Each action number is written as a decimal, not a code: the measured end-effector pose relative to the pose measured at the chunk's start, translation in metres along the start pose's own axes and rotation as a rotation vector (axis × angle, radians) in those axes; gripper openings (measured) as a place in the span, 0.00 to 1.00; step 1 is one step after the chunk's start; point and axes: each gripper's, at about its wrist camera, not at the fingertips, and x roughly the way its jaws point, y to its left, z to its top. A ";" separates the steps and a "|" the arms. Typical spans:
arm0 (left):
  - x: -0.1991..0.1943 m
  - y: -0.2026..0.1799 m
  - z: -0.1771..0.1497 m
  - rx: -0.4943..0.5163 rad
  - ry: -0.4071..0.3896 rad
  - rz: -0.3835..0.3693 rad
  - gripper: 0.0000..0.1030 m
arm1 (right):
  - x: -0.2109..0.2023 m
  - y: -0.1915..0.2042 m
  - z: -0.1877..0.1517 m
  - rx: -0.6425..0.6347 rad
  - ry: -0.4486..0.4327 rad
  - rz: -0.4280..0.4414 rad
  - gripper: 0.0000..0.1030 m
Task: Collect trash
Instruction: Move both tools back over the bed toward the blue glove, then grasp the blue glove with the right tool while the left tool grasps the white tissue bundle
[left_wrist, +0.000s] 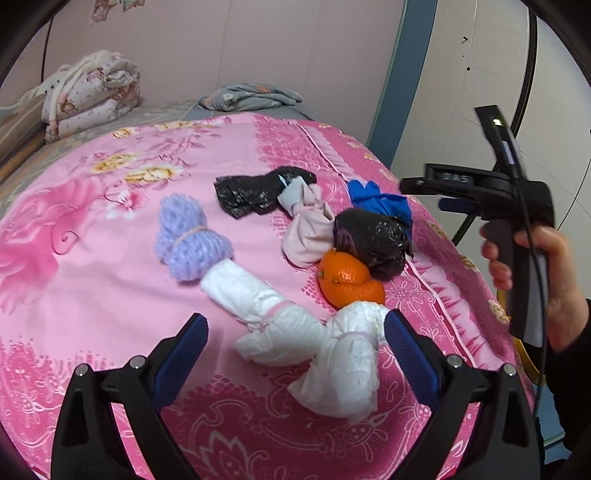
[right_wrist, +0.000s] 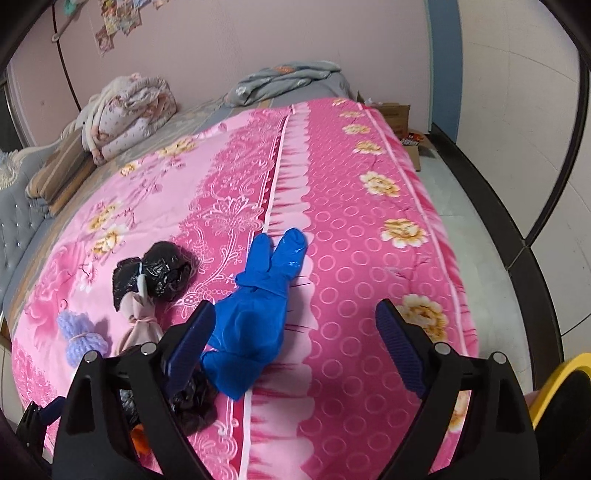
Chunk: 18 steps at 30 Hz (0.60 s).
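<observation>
Orange fruit (left_wrist: 347, 282) clear only in left view; both hand-held grippers (left_wrist: 295, 343) (right_wrist: 295, 341) wide, empty.

The bed (left_wrist: 92, 280), under a pink floral cover, carries white bundles (left_wrist: 295, 332), purple yarn (left_wrist: 188, 236), an orange (left_wrist: 347, 280), black bags (left_wrist: 255, 192), and a blue glove (right_wrist: 255, 314) at centre frame.

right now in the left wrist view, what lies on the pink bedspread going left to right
purple yarn bundle → black plastic bag → orange → blue glove. The white and beige cloth bundles overlap these, so I leave them out.
</observation>
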 end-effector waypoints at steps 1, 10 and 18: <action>0.003 0.000 0.000 -0.003 0.008 -0.012 0.90 | 0.004 0.001 0.000 -0.002 0.007 0.002 0.82; 0.017 -0.006 -0.007 -0.014 0.027 -0.064 0.72 | 0.041 0.010 -0.002 -0.038 0.080 0.020 0.65; 0.013 -0.014 -0.010 0.015 -0.003 -0.071 0.57 | 0.048 0.024 -0.006 -0.081 0.099 0.066 0.21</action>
